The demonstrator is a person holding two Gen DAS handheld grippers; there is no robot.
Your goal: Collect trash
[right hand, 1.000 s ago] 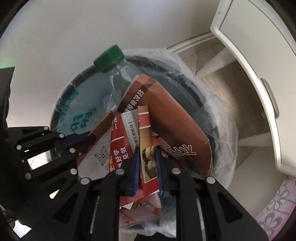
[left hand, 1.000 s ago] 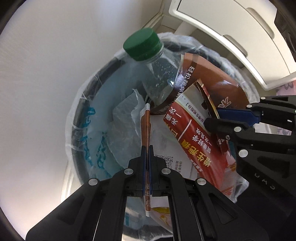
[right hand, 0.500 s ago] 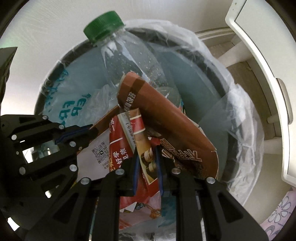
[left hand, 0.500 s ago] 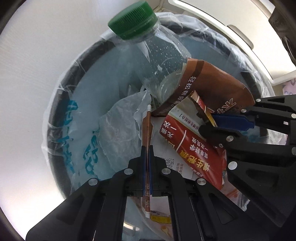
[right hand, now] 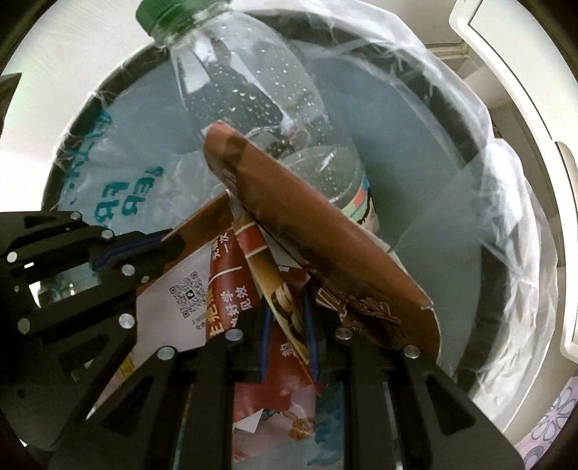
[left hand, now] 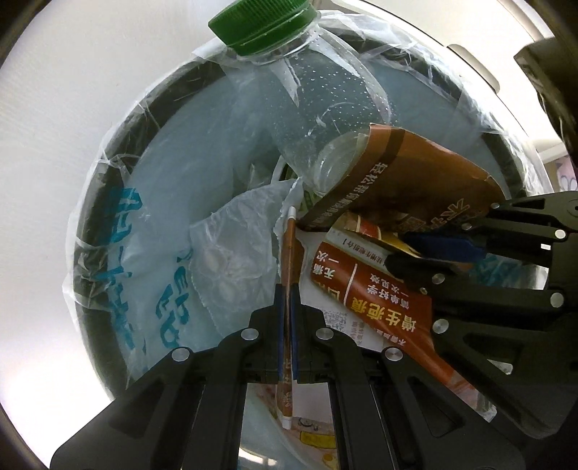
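Trash here is a folded paper flyer that you hold with both grippers right over the mouth of the bin, with nothing but air between it and the liner. Your left gripper has its jaws pressed nearly flat on one thin edge of the sheet, seen edge-on as a brown strip running up the middle of the left wrist view. Your right gripper has its jaws a little apart, closed on a crumpled fold of the same flyer at the lower centre of the right wrist view. The flyer's long axis runs from the lower centre toward the upper right, sloping down into the bin.

Inside the bin, a clear bottle with a green cap leans from the top of the frame down under the flyer's brown flap, apparently touching it. A crumpled clear bag lies at centre left. The liner drapes over the rim.

Both grippers sit equally near the drop, so letting go looks like all that remains; the bottle may prop the sheet up.
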